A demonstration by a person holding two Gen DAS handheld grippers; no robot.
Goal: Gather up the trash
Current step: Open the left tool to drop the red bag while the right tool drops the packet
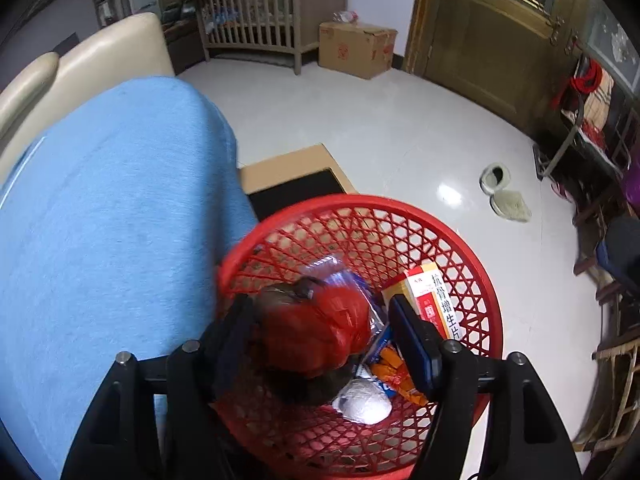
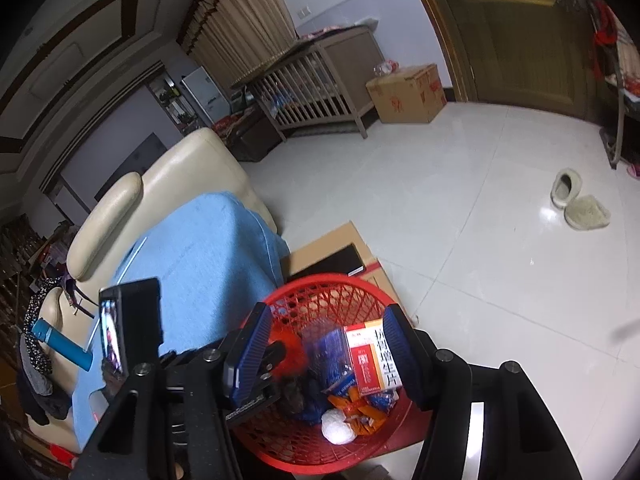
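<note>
A red lattice basket stands on the floor beside the sofa and holds trash. My left gripper hangs over it, jaws apart. A crumpled red plastic bag with dark contents lies between the fingers; the left pad is against it and the right pad stands clear. A red-and-yellow medicine box, orange wrappers and a white crumpled wad lie in the basket. My right gripper hovers open above the same basket, with nothing between its blue pads.
A sofa under a blue cover borders the basket on the left. Flat cardboard lies under and behind the basket. Two slippers, a cardboard box and a crib stand on the white tile floor.
</note>
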